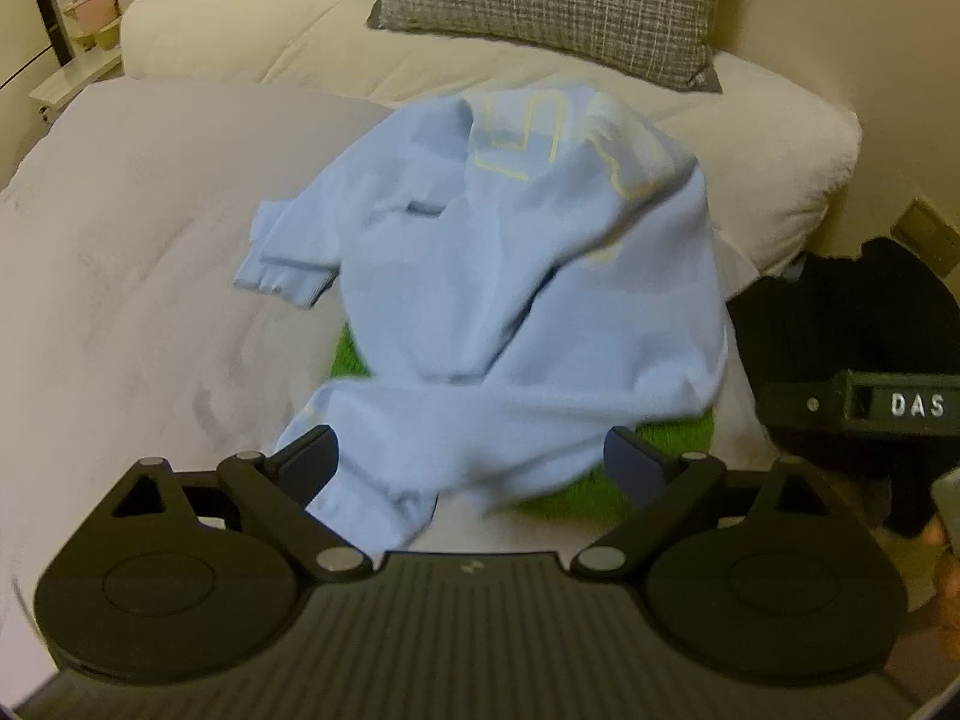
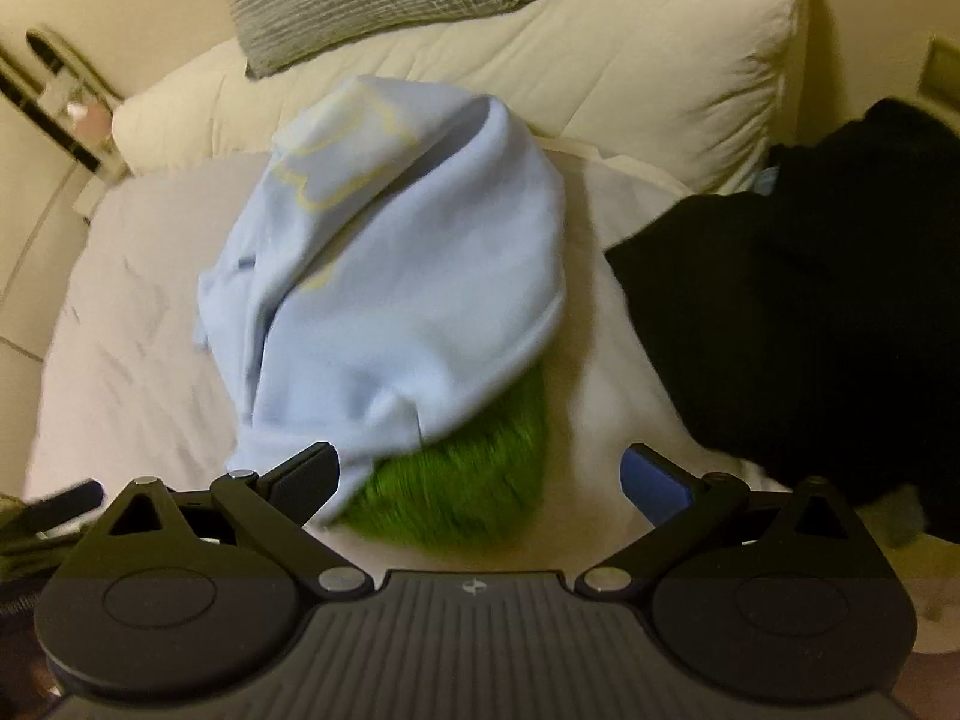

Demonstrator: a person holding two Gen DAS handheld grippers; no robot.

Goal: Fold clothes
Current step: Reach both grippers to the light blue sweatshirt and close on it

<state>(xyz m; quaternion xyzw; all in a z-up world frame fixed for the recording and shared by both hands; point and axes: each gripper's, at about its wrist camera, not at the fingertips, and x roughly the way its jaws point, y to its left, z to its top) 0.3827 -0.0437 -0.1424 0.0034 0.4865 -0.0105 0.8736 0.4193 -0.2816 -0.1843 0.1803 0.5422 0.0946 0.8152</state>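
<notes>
A light blue sweatshirt [image 1: 492, 276] with pale yellow lettering lies crumpled on the bed, one cuffed sleeve sticking out to the left. It covers most of a bright green knit garment [image 1: 654, 438], which peeks out underneath. My left gripper [image 1: 471, 459] is open just above the sweatshirt's near hem, nothing between its fingers. In the right wrist view the same blue sweatshirt [image 2: 390, 288] sits over the green garment [image 2: 462, 480]. My right gripper [image 2: 480, 474] is open over the green knit, holding nothing.
The pale bedsheet [image 1: 132, 276] spreads to the left. A cream duvet [image 1: 780, 156] and a grey checked pillow [image 1: 552, 6] lie behind the clothes. A pile of black clothing [image 2: 798, 312] sits at the right. The other gripper, labelled DAS [image 1: 864, 405], shows at the right edge.
</notes>
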